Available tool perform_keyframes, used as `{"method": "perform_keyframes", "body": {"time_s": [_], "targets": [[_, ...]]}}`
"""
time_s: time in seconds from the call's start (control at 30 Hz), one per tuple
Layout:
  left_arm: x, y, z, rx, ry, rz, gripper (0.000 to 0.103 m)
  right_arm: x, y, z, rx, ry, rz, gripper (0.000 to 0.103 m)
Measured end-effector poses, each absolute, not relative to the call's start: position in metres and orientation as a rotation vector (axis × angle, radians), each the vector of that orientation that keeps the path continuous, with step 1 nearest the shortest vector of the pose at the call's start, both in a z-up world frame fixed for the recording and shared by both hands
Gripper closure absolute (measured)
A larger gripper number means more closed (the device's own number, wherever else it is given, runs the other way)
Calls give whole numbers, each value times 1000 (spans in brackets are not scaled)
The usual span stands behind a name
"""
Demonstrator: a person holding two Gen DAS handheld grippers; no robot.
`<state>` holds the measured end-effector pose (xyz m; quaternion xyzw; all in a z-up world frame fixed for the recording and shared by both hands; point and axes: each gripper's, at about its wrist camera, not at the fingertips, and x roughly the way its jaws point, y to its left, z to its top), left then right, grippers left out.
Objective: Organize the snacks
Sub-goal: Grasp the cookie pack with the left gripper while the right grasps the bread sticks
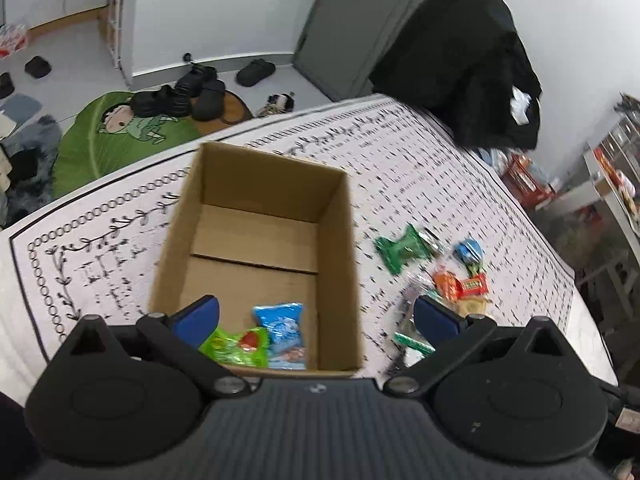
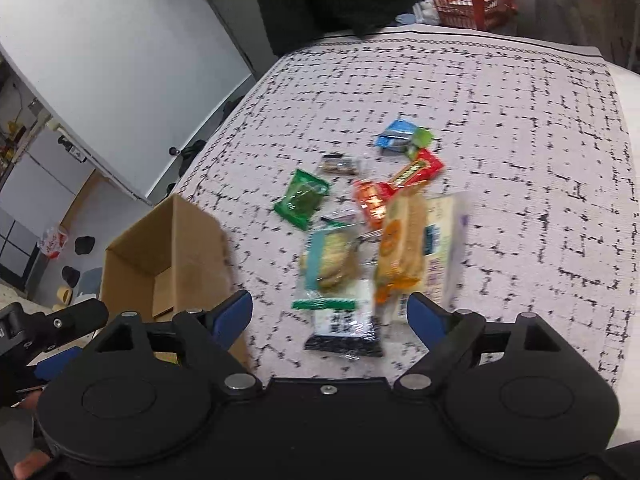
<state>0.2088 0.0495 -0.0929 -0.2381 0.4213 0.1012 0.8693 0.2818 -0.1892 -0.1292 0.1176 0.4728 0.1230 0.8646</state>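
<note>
Left wrist view: the left hand-held gripper [image 1: 316, 316] stands with its jaws wide apart and nothing between the blue pads. It hangs over the near end of an open cardboard box [image 1: 340, 220] that sits on a table under a white cloth [image 1: 100, 248] printed with black marks. Two snacks lie in the box at its near wall: a blue packet [image 1: 282, 330] and, touching it on the left, a green packet [image 1: 236, 346] with a red mark. The far part of the box floor is bare cardboard. To the right of the box, on the cloth, lies a loose cluster of snacks: a green wrapper [image 1: 400, 248] nearest the box, a small blue one [image 1: 469, 251], and red and orange ones [image 1: 460, 286] close together (blurred, print unreadable).

Right wrist view: the right hand-held gripper [image 2: 330, 316] has its jaws apart, gripping nothing. Just ahead of it on the cloth lie a clear pack of biscuits with a green strip [image 2: 332, 268] and an orange pack [image 2: 400, 248], side by side; the orange pack rests partly on a pale packet [image 2: 442, 240]. Farther off are a green packet [image 2: 302, 198], a red bar [image 2: 420, 170], a blue packet [image 2: 396, 134] and a small dark one [image 2: 340, 165]. The box [image 2: 168, 236] stands at the left, apart from this cluster, with part of the left hand-held gripper [image 2: 60, 322] beside it
</note>
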Motion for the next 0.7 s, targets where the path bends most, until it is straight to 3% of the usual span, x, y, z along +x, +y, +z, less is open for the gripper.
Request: {"method": "perform_keyframes", "body": {"time_s": [0.33,0.57,0.7], "targets": [[230,5,-85,-425,858,149,1,296,-228,-141,324,986,264,22],[245,-22,-85,-379,843,106,3,308,-246,-156,403,995,302,46],[255,-36,-88,-369,852,71,7,315,-249,-164,440,1003,324,52]]}}
